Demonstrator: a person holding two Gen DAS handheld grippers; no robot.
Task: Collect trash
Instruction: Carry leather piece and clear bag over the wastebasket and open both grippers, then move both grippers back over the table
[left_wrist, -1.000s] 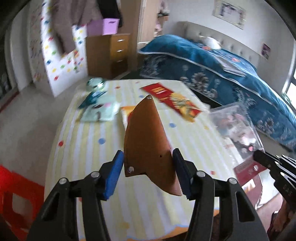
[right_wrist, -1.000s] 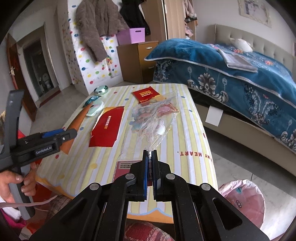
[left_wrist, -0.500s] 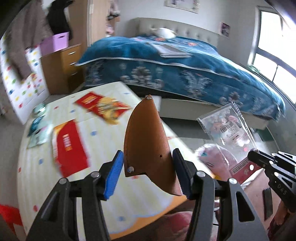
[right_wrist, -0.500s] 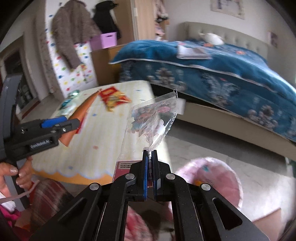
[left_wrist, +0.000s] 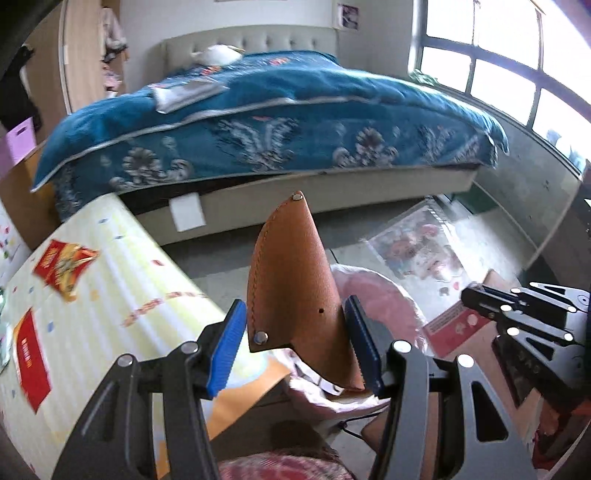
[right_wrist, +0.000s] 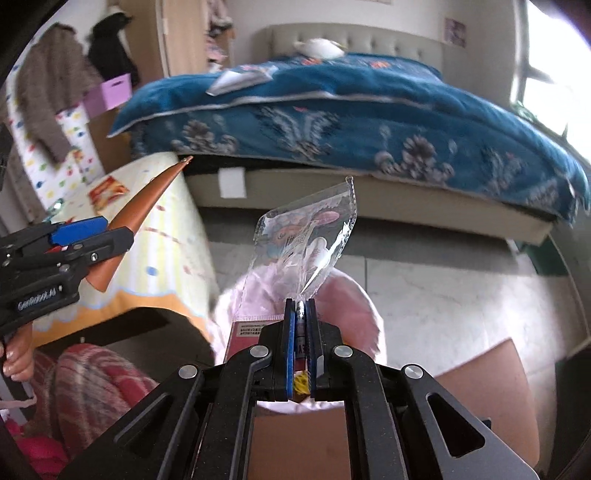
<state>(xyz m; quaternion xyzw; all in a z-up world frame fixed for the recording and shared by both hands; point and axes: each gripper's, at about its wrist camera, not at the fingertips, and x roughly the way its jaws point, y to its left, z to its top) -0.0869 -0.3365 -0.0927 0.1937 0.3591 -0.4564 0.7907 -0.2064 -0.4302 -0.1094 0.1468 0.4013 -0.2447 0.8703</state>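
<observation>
Left gripper (left_wrist: 295, 350) clamps tan leather pointed sheath (left_wrist: 291, 280); right gripper (right_wrist: 300, 332), jaws just easing apart, pinches clear plastic cartoon-print packet (right_wrist: 310, 240). Both held above pink-lined trash bin (right_wrist: 354, 306) beside striped desk (left_wrist: 110, 288).

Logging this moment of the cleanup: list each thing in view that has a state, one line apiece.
Left tongs: shut on the brown leather sheath, held upright.
Right tongs: shut on the clear plastic packet, above the bin.
Pink-lined trash bin: open, on the floor beside the table.
Red snack wrapper: flat on the table, not yet collected.
Red envelope: flat on the table.
</observation>
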